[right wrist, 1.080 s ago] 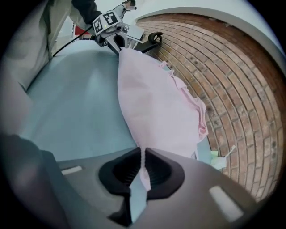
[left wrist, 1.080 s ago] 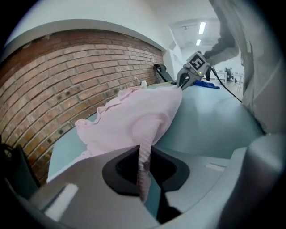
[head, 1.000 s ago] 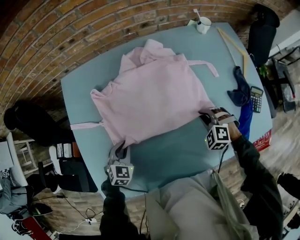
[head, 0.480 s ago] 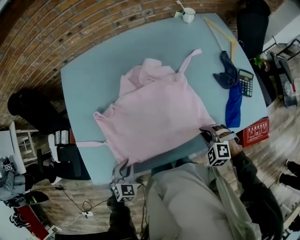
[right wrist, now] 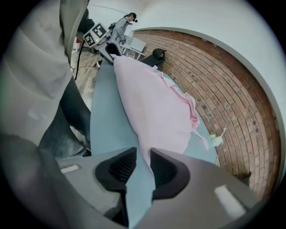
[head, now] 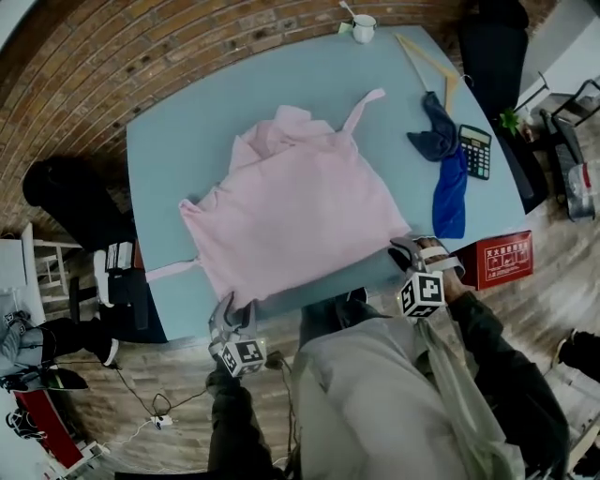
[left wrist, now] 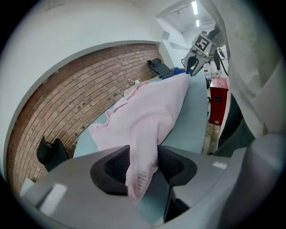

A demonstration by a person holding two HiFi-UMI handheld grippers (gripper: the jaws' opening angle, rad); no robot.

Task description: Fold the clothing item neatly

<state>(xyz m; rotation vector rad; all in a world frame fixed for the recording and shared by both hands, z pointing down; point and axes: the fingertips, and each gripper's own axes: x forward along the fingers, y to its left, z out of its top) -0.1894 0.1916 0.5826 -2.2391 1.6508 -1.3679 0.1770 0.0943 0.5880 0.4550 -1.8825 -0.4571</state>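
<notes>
A pink garment (head: pixel 300 216) lies spread flat on the blue table (head: pixel 178 131), its hem along the near edge. My left gripper (head: pixel 228 314) is at the hem's left corner, just off the table edge. Its jaws have just been opening, and the pink cloth (left wrist: pixel 152 107) hangs loosely between the pads, so my left gripper (left wrist: pixel 143 167) is open. My right gripper (head: pixel 405 251) is at the hem's right corner. Its jaws have also just been opening, and a thin tip of the cloth (right wrist: pixel 152 112) still lies between them in my open right gripper (right wrist: pixel 143 167).
A dark blue cloth (head: pixel 448 183), a calculator (head: pixel 475 151) and a wooden hanger (head: pixel 427 58) lie on the table's right side. A white cup (head: pixel 364 28) stands at the far edge. A red box (head: pixel 504 258) sits beyond the right corner. A brick floor surrounds the table.
Both grippers have pulled back to the table's near edge, dragging the pink garment with them. The garment now lies closer to me and flatter.
</notes>
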